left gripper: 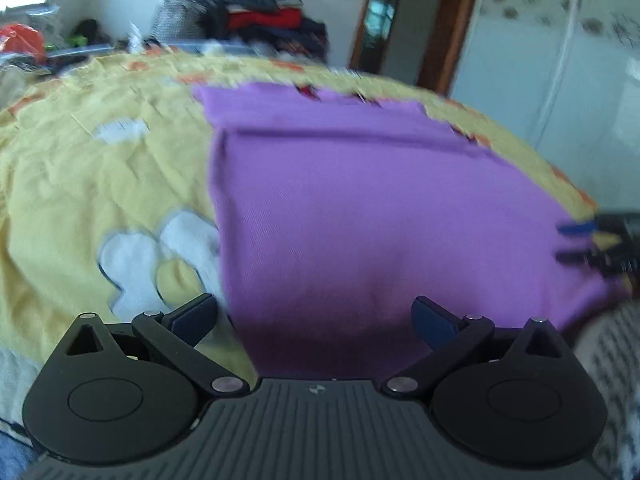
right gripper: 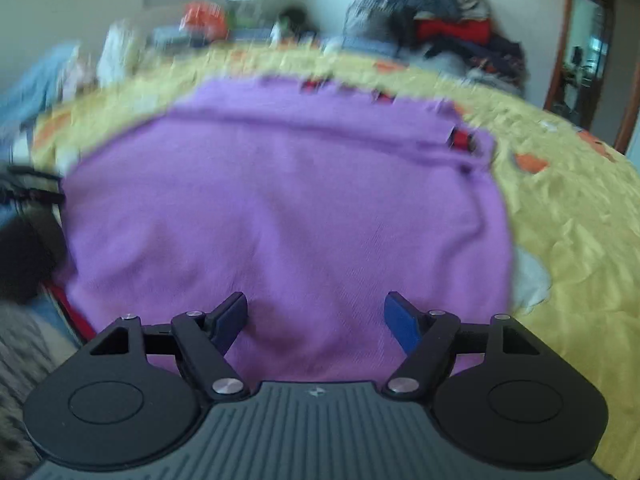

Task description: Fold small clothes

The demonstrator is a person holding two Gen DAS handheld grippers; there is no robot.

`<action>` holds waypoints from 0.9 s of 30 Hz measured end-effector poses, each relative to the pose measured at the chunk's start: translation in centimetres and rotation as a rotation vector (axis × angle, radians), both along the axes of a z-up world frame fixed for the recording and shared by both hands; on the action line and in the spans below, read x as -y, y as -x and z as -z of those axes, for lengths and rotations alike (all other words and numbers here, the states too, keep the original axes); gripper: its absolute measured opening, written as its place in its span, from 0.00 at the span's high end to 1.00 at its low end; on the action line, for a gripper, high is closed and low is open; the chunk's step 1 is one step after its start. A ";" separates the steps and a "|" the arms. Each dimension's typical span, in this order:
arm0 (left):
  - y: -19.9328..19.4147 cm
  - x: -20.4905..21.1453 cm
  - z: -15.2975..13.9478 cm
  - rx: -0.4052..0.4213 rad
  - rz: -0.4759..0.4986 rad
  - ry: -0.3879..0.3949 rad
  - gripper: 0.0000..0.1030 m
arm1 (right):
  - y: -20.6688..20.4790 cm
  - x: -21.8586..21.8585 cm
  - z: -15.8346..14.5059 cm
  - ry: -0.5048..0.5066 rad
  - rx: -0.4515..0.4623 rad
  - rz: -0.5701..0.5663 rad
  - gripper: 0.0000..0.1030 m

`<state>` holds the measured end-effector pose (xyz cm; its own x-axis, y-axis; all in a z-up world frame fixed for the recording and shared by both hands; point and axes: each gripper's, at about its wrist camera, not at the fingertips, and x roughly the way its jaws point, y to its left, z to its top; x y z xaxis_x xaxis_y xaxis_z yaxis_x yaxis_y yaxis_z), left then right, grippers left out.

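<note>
Lying flat on the yellow bedspread (left gripper: pixel 80 168), the purple garment (left gripper: pixel 360 208) spreads from the near edge of the bed toward its far edge, with one fold line already running across its far part and bits of red trim (right gripper: pixel 460 138) showing there. It looks like thin, soft knit: light, limp, likely to sag and crease when lifted, and not fragile. By my judgement it is best taken by pinching both layers at the near corners or along the near hem, so the cloth hangs evenly between two grips rather than bunching in the middle.

The left gripper (left gripper: pixel 316 320) stands almost fully spread over the garment's near left part, its left finger (left gripper: pixel 196 318) out over the bedspread beside the cloth's side edge; nothing is pinched. The right gripper (right gripper: pixel 316 322) is moderately wide, both fingers above purple cloth near the near edge, also holding nothing. Whether either fingertip brushes the fabric I cannot tell through the blur.
</note>
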<state>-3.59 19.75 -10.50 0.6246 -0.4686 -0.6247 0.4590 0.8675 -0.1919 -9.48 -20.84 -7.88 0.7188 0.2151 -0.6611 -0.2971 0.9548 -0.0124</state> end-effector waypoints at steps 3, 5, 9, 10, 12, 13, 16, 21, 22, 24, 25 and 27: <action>1.2 -0.6 1.4 -0.049 0.037 0.073 0.06 | 1.1 1.8 -0.1 -0.051 -0.020 0.011 0.21; 1.6 -1.1 2.4 -0.060 0.017 0.115 0.05 | 1.8 2.7 -0.2 -0.079 -0.026 0.036 0.18; 0.5 -2.0 5.4 -0.173 -0.012 0.240 0.12 | 2.2 3.3 0.2 -0.114 -0.022 0.065 0.04; 0.3 -2.1 5.8 -0.179 -0.021 0.248 0.13 | 2.2 3.0 0.4 -0.095 -0.016 0.063 0.04; -0.3 -1.9 6.4 -0.183 -0.042 0.233 0.15 | 2.4 2.1 0.6 -0.035 0.004 0.054 0.04; -0.5 -1.7 6.6 -0.189 -0.047 0.224 0.15 | 2.6 1.8 0.6 -0.020 0.016 0.050 0.04; -0.7 -1.3 7.0 -0.228 -0.014 0.237 0.64 | 2.6 2.1 0.3 -0.048 -0.014 0.052 0.04; -0.4 -0.8 6.9 -0.274 0.028 0.212 0.74 | 3.5 4.4 -0.4 -0.181 -0.009 0.086 0.04; -0.3 -0.8 6.9 -0.283 0.030 0.221 0.73 | 3.9 4.8 -0.7 -0.194 0.000 0.097 0.04; -0.2 -1.0 7.4 -0.316 0.025 0.265 0.31 | 4.6 5.7 -1.2 -0.195 0.012 0.134 0.04; -0.2 -1.1 7.6 -0.327 0.022 0.283 0.17 | 4.9 6.2 -1.3 -0.185 0.003 0.147 0.04; 0.5 -0.8 7.7 -0.329 0.024 0.282 0.11 | 5.8 6.9 -1.4 -0.152 -0.006 0.182 0.04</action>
